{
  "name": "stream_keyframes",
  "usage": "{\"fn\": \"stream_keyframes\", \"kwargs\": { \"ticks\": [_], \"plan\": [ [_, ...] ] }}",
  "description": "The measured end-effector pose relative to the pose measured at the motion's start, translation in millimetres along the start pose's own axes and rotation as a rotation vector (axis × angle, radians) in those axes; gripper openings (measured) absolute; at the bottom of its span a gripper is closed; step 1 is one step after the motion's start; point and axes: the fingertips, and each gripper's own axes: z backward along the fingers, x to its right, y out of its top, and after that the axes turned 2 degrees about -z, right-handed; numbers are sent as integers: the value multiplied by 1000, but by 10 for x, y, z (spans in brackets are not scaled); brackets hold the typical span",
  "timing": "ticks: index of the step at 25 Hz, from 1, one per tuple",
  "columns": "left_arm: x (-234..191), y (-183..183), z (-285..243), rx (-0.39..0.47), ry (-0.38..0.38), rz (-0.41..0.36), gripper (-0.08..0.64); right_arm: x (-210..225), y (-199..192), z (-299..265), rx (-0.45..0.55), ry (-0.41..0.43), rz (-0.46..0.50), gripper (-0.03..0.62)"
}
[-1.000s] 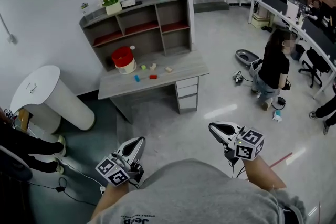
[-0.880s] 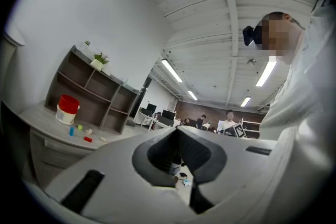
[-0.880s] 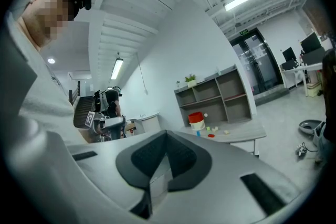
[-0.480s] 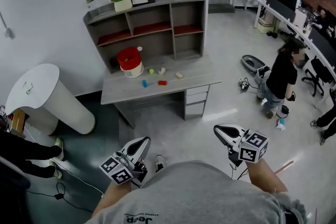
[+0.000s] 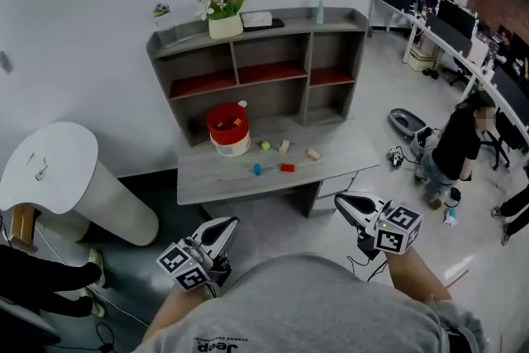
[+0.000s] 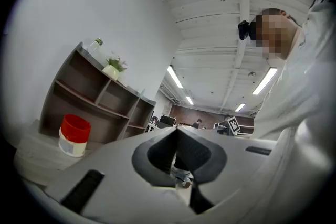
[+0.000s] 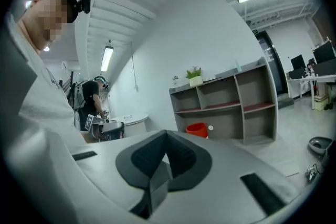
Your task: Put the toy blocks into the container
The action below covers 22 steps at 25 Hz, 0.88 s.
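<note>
Left gripper (image 5: pixel 225 224): jaws pressed together, nothing between them; held low at my left, well short of the desk (image 5: pixel 215 182).
Right gripper (image 5: pixel 341 201): jaws pressed together too, empty; held low at my right.
Container (image 5: pixel 221 134): red tub on the far left of the desk top, upright, in front of the shelf unit (image 5: pixel 264 70).
Blocks out: 5 on the desk, right of the tub. Green block (image 5: pixel 265 146) and pale block (image 5: pixel 283 145) sit just beside each other; tan block (image 5: pixel 313 154) is farther right; blue block (image 5: pixel 256 169) and red block (image 5: pixel 287 168) are nearer me.
Risk 1: I reach in with closed jaws and knock a block instead of pinching it.
Risk 2: blue and red lie near the front edge; a push could send them off.
Risk 3: green and pale are so close that taking 1 may shift the other.
Hard to see: the tub's contents, only specks of colour; block shapes too small to tell.
Hidden: the floor just ahead, behind my torso; neither gripper view shows the blocks.
</note>
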Motion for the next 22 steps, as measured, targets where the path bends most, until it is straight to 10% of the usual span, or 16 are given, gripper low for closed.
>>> {"fn": "stream_keyframes", "kwargs": {
  "ticks": [12, 22],
  "plan": [
    [-1321, 68, 54, -20, 107, 61, 11, 708, 3, -1310, -86, -1, -20, 14],
    [-2133, -23, -890, -53, 266, 46, 11, 2147, -3, -1979, -111, 54, -78, 14]
  ]
}}
